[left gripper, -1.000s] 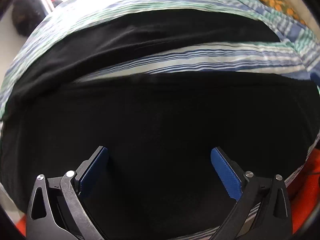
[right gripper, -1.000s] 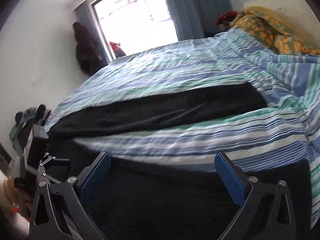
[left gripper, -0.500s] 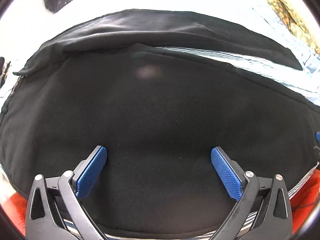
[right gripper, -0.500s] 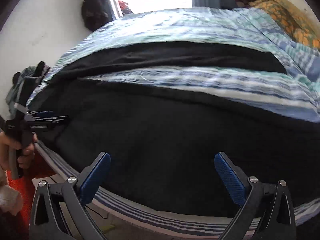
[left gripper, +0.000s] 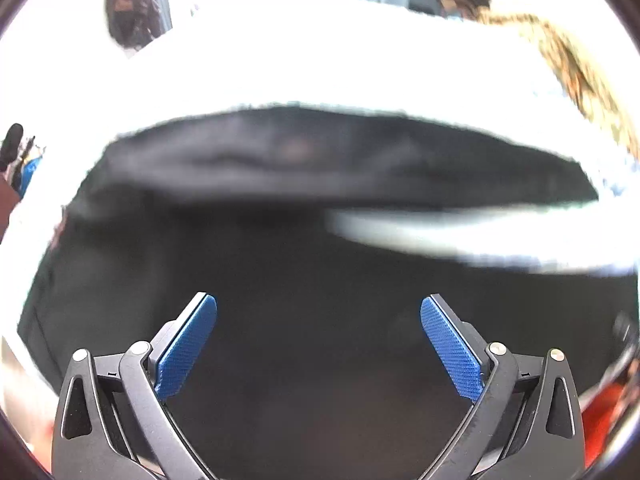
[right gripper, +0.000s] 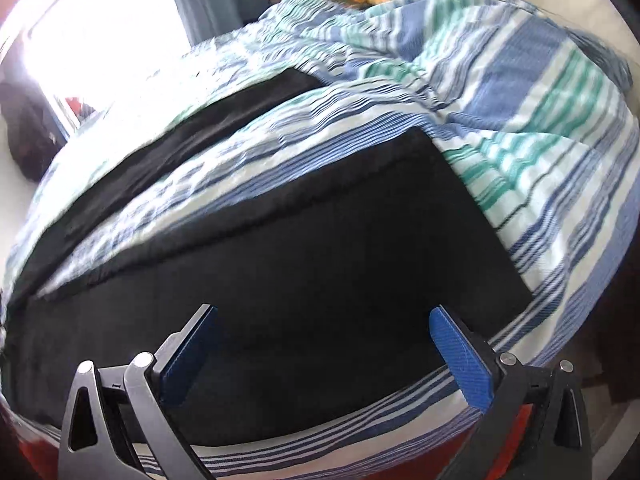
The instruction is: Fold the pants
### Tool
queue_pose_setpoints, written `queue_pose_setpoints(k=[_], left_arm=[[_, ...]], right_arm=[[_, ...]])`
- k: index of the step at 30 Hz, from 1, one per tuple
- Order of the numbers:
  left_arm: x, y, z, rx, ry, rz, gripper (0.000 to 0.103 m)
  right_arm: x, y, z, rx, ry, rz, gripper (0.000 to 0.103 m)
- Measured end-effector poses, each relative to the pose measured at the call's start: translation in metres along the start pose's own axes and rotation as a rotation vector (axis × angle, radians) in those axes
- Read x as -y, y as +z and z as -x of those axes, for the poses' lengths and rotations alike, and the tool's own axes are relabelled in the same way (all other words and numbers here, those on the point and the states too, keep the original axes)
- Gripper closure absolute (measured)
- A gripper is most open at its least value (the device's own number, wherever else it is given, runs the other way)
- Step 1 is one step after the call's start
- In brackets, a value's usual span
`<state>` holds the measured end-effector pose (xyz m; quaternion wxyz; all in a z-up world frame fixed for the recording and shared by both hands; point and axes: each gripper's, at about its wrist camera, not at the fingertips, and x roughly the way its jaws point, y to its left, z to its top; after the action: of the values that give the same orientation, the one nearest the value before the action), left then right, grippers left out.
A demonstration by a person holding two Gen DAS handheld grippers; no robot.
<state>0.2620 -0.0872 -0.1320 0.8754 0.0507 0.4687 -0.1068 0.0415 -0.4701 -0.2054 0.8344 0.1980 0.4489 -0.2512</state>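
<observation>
Pants (right gripper: 304, 248) spread flat on bed (right gripper: 552, 128), legs apart, ready for folding. Left tool (left gripper: 319, 344) and right tool (right gripper: 322, 356) both spread wide, empty, poised over the fabric.

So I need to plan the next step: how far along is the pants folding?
Done: the black pants lie spread on the striped bedspread, legs apart with sheet showing between. In hand: nothing; the left gripper and right gripper hover open above the fabric. Left: every fold.
</observation>
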Motion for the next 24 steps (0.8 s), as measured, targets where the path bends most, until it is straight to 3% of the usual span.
queue_pose_setpoints(k=[3,5,6,8,9,10,12,15,17,19,22,24], left_arm=[[-0.014,0.051,-0.019,0.04,0.026,0.006,0.001],[-0.02,0.069,-0.05,0.04,0.089,-0.041,0.001],[-0.023,0.069,-0.071,0.022,0.129,-0.07,0.001],[-0.034,0.048,-0.122,-0.089,0.217,-0.116,0.001],[-0.036,0.04,-0.127,-0.066,0.21,-0.126,0.001],[-0.036,0.032,-0.115,0.033,0.209,-0.128,0.001],[-0.035,0.028,-0.1,0.057,0.203,-0.128,0.001],[-0.045,0.036,-0.072,0.13,0.113,-0.082,0.001],[-0.059,0.045,-0.058,0.181,0.099,-0.042,0.001],[-0.079,0.062,-0.066,0.179,0.102,0.009,0.001],[-0.111,0.062,-0.112,0.078,0.157,0.09,0.001],[-0.124,0.048,-0.138,0.042,0.111,0.099,0.001]], right_arm=[[-0.001,0.002,-0.002,0.004,-0.013,0.021,0.0],[-0.001,0.001,-0.004,0.004,-0.002,0.001,0.0],[0.0,-0.001,-0.003,0.004,-0.004,-0.006,0.0],[0.0,-0.001,-0.003,0.003,-0.01,-0.009,0.0],[-0.001,-0.001,-0.003,0.0,-0.018,-0.009,0.0],[-0.002,0.001,-0.003,-0.005,-0.029,-0.009,0.0],[-0.006,0.004,0.004,-0.005,-0.071,-0.014,0.0],[-0.024,0.014,0.035,0.118,-0.075,0.019,0.0],[-0.05,0.032,0.048,0.181,0.0,0.082,0.0],[-0.086,0.058,0.047,0.195,0.123,0.151,0.0],[-0.154,0.101,0.026,0.15,0.311,0.246,0.0],[-0.204,0.121,0.001,0.101,0.433,0.314,0.0]])
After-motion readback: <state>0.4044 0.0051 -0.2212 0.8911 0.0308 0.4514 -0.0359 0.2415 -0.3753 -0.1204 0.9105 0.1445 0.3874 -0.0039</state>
